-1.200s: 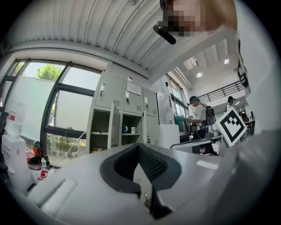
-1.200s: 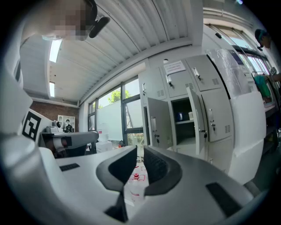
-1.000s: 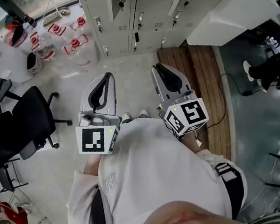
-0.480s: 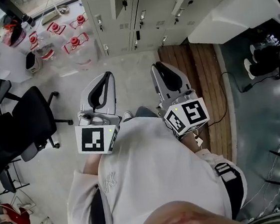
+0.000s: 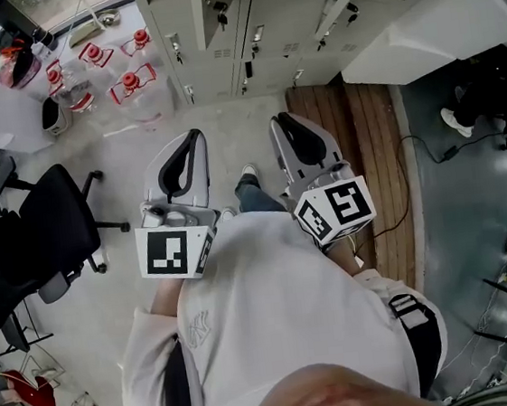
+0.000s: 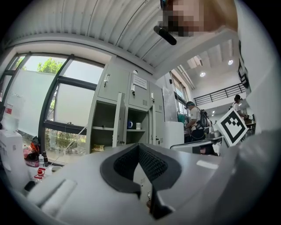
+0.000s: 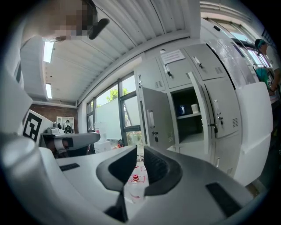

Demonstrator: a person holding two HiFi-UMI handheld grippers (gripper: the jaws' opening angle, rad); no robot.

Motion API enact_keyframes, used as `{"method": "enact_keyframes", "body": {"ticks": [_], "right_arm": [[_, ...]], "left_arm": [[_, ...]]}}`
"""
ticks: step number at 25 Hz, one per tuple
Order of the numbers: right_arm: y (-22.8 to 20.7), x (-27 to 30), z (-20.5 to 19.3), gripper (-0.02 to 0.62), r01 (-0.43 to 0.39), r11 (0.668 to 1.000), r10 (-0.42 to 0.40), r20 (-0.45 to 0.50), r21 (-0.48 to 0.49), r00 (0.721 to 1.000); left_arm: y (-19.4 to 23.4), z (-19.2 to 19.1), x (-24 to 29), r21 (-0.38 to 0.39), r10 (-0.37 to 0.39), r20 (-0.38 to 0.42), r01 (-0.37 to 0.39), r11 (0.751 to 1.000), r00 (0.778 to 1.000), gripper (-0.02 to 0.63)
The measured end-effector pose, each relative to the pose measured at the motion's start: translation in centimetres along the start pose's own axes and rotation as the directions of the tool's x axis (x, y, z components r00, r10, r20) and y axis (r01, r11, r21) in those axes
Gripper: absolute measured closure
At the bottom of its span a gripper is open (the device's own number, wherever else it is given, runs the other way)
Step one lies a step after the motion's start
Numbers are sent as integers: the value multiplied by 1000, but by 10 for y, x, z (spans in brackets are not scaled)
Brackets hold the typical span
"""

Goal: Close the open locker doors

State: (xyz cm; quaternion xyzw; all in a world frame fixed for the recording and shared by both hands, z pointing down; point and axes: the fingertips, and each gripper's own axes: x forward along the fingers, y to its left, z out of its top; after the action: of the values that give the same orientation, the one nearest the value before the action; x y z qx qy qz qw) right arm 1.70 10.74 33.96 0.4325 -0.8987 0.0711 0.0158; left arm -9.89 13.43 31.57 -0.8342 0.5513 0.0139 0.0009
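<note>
1. The left gripper (image 5: 193,137), held at the chest, has its jaws closed on nothing.
2. The lockers (image 5: 249,48) stand well ahead across the floor. Doors (image 5: 205,5) hang open, so the closing seems not yet begun.
3. The right gripper (image 5: 279,120) has its jaws slightly apart and empty.
</note>
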Motion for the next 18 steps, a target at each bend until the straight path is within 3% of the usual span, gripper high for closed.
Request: {"method": "enact_keyframes", "body": {"ticks": [12,18], "right_arm": [[-52,102,57,546,-194,975,201,53,-107,978],[-58,145,76,546,-274,958,281,92,-84,955]], "left_arm": [[43,12,101,14,114,42,-115,993,993,604],[62,4,119,8,142,20,-142,990,990,604]]}}
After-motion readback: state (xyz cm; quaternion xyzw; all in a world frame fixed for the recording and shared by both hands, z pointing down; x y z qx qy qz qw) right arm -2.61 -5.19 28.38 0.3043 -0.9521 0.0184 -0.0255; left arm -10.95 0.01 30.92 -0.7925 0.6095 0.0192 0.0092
